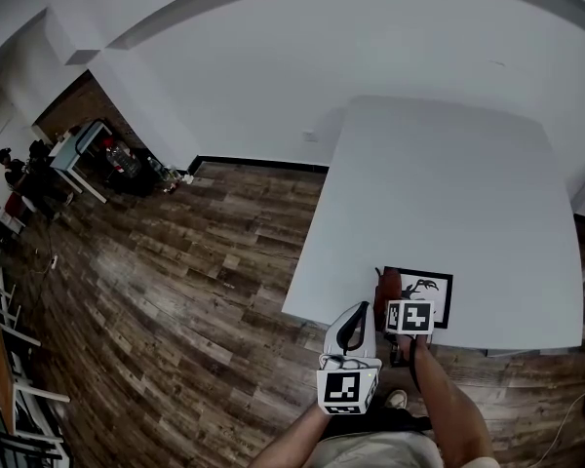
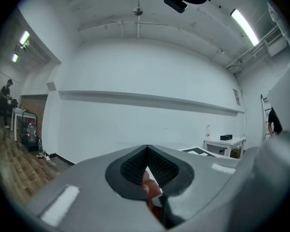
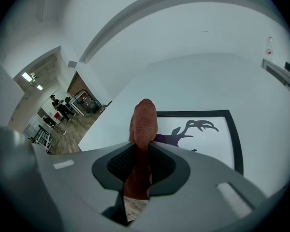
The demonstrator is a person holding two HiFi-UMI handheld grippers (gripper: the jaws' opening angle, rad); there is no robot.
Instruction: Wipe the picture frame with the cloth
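Observation:
The picture frame (image 1: 427,295) lies flat near the front edge of the white table (image 1: 448,193); it has a black border and a dark silhouette print (image 3: 195,127). My right gripper (image 3: 144,146) is shut on the rust-brown cloth (image 3: 144,117), which sticks out past the fingertips and hangs over the frame's left part. From the head view the cloth (image 1: 387,285) is at the frame's left edge, ahead of the right gripper (image 1: 398,306). My left gripper (image 1: 355,312) is off the table's front edge, jaws together. In its own view the left gripper (image 2: 147,151) points at the wall, with red cloth (image 2: 152,187) showing through the gap.
Dark wood floor (image 1: 175,291) spreads to the left of the table. Desks and a person (image 1: 24,174) are far off at the left. A small white side table (image 2: 223,144) stands by the wall. My shoe (image 1: 397,399) is below the table edge.

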